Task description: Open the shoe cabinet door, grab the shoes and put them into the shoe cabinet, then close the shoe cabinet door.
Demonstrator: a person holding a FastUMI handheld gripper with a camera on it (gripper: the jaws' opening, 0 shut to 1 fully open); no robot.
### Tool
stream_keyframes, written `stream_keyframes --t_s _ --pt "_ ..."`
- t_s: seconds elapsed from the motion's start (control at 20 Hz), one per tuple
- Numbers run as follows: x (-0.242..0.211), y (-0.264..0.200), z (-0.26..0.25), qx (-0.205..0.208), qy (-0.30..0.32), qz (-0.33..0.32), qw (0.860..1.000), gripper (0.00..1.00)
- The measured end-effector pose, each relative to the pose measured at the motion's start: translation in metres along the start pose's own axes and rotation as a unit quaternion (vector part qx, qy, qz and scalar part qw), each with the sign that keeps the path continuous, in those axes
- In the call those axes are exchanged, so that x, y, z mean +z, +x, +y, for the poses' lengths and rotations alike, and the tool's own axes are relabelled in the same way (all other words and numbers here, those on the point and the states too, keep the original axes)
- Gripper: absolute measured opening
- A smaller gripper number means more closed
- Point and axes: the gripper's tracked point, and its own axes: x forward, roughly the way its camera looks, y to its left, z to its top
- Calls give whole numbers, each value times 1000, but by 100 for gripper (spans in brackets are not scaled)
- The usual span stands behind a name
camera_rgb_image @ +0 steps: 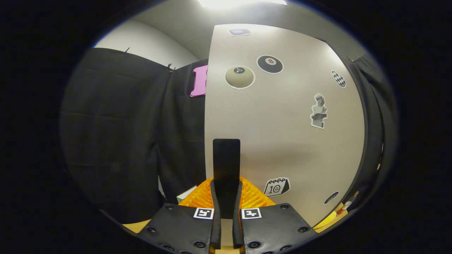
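The shoe cabinet door point(282, 134) is a pale beige panel with several stickers on it, standing close in front of me. A black upright handle point(226, 158) sits near the door's left edge. My gripper point(226, 188) is shut on the lower part of this handle, with a ridged finger pad point(199, 199) pressing on each side. The handle's lower end is hidden between the fingers. The door's left edge stands out against the black cloth behind it; I cannot tell how far the door is swung.
Black cloth walls point(123, 134) hang to the left and along the right of the door. A white and green object point(187, 193) lies low on the left beside the fingers. A small red and white item point(344, 208) rests on a yellow surface point(325, 220) at the lower right.
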Motion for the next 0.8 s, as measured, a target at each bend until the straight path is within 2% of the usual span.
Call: stream_keyframes --t_s 0.6,0.8 --pt "0 -40 -13 26 6 8 1000 14" --pt "-1 -54 -19 22 6 8 1000 14"
